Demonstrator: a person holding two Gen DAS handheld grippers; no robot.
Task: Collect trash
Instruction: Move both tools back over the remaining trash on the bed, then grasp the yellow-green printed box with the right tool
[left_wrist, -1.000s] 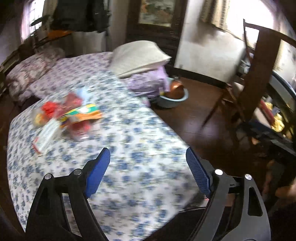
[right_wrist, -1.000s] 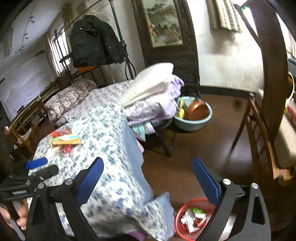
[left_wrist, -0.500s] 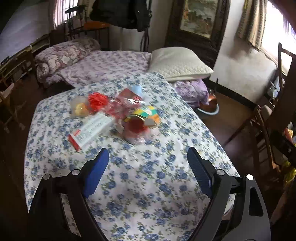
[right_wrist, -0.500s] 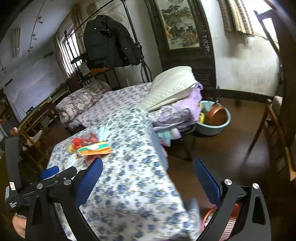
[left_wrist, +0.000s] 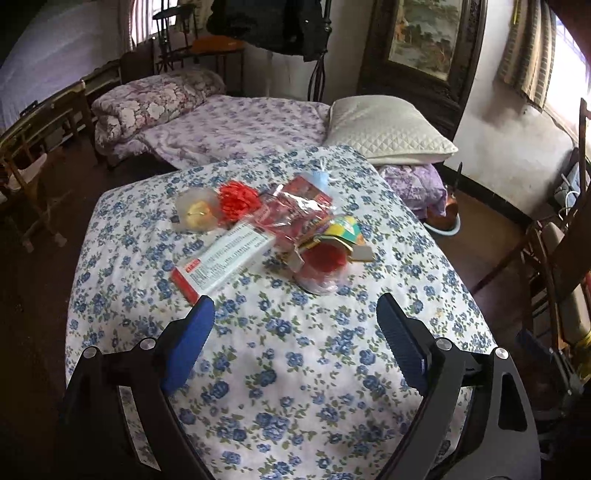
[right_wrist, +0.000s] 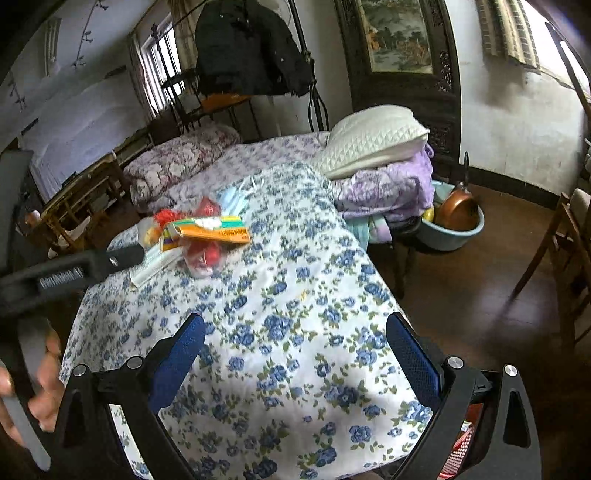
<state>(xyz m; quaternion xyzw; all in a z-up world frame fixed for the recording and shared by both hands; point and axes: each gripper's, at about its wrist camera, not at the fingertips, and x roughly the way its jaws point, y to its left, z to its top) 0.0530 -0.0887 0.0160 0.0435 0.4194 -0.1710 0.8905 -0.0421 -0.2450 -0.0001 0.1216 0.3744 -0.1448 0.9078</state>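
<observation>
Trash: heap of litter (left_wrist: 273, 225) lying on the far half of the table, well beyond both pairs of tongs.
Table: round top under a white cloth printed with blue flowers (left_wrist: 295, 369); the same cloth fills the foreground of the right wrist view (right_wrist: 280, 332).
Left tongs: blue-padded black tongs (left_wrist: 295, 332), spread wide over bare cloth, nothing between the pads, short of the heap.
Right tongs: second blue-padded black pair (right_wrist: 295, 343), also spread wide with nothing held, above the near edge of the table.
Flat box: long white carton with a red end (left_wrist: 221, 262), nearest the left tongs; dense rows of print cover it, too small to read.
Red cup: clear plastic tub with red contents (left_wrist: 321, 269), on its side, just beside the carton.
Orange packet: yellow, green and orange cardboard pack (right_wrist: 210, 230) resting on top of the tub; its lettering is blurred.
Red wrapper: crinkled clear and red foil bag (left_wrist: 295, 210), behind the carton, print unreadable.
Red ribbon: bright red tangle (left_wrist: 234, 201) touching a clear bag holding something yellow (left_wrist: 195, 214).
Mask: pale blue face mask (right_wrist: 232, 197) at the far side of the heap.
Basket: red mesh bin (right_wrist: 460, 448), partly seen low behind the right tongs, off the table.
</observation>
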